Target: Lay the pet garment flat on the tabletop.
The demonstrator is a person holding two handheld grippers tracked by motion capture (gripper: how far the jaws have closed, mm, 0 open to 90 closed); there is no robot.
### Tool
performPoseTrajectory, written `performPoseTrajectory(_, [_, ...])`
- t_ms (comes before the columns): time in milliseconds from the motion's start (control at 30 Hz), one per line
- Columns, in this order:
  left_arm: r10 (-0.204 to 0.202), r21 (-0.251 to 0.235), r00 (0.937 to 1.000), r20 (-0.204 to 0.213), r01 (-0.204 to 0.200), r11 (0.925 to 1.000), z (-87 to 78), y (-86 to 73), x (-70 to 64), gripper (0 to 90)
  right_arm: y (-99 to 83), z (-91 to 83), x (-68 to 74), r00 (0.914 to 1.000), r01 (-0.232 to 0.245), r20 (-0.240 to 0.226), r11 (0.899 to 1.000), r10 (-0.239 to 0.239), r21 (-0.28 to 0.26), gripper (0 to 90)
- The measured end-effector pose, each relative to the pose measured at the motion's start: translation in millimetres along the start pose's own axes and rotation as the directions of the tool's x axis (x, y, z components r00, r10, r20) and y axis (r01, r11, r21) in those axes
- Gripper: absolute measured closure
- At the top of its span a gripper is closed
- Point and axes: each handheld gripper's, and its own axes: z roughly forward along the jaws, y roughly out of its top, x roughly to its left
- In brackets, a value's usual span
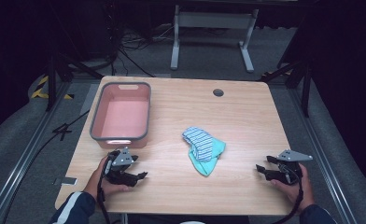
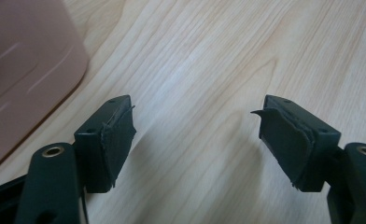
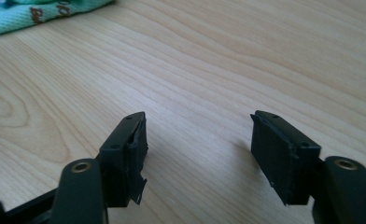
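- As I look down from above, my two hand-held grippers rest at the near edge of the wooden table (image 1: 246, 107), and both are empty.
- Nearest on the left, my left gripper (image 1: 141, 176) has its jaws spread wide over bare wood; its own view shows worn black pads (image 2: 118, 140) with nothing between them.
- On the right, my right gripper (image 1: 259, 169) is likewise wide, jaws pointing inward toward the table's middle.
- Between the two and a little farther off lies a small heap of cloth (image 1: 203, 149): a teal piece with a blue-and-white striped piece bunched on top, touching it. Its teal edge shows at the top left of the right gripper view (image 3: 27, 14).
- I judge the cloth light, soft and limp; it will sag and may unfold when lifted. A raised fold or the teal corner nearest me looks best to pinch.
- Farther back on the left stands a pink basin (image 1: 146, 109) with a grey rim, with nothing in it, well apart from the cloth.
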Motion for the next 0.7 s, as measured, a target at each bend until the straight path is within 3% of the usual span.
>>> performPoseTrajectory(100, [0.025,0.007,0.9995,0.019,-0.025,0.9997,9.4,8.6,-3.0,29.1,7.8,-1.6,6.2,0.9994,0.015,-0.03,0.999,-0.016,-0.034,42.6])
performPoseTrajectory(200, [0.045,0.013,0.9983,0.036,-0.045,0.9989,19.4,18.5,-7.3,29.8,19.4,-2.3,16.7,0.9971,0.064,-0.037,0.996,-0.067,-0.065,45.9])
performPoseTrajectory(300, [0.039,0.028,0.9991,0.015,-0.039,0.9988,30.4,31.3,-9.6,32.4,32.2,-2.2,29.7,0.9904,0.126,-0.047,0.989,-0.13,-0.083,46.7])
performPoseTrajectory(533, [0.068,0.015,0.9967,0.045,-0.068,0.9976,48.0,52.9,-14.4,31.6,52.1,4.8,51.3,0.974,0.197,-0.091,0.974,-0.207,-0.109,49.4])
performPoseTrajectory(567, [0.085,0.011,0.9955,0.042,-0.086,0.9962,53.6,58.1,-15.7,31.6,55.1,7.1,55.3,0.9706,0.207,-0.102,0.972,-0.218,-0.111,50.3])
performPoseTrajectory(600, [0.104,0.03,0.9933,0.049,-0.106,0.9939,58.4,61.6,-16.5,31.7,60.7,11.9,62.4,0.9616,0.234,-0.118,0.965,-0.248,-0.12,52.0])
performPoseTrajectory(633, [0.104,0.03,0.9933,0.049,-0.106,0.9939,58.4,61.6,-16.5,31.4,60.7,11.9,62.4,0.9616,0.234,-0.118,0.965,-0.248,-0.12,52.0])
performPoseTrajectory(667, [0.124,0.036,0.9911,0.05,-0.125,0.9914,64.9,65.7,-17.0,31.0,69.4,19.7,74.1,0.9469,0.276,-0.134,0.953,-0.292,-0.128,55.6])
performPoseTrajectory(700, [0.126,0.038,0.9906,0.054,-0.128,0.9911,67.4,67.7,-16.1,30.9,72.4,22.0,78.0,0.9431,0.285,-0.139,0.949,-0.302,-0.132,56.5])
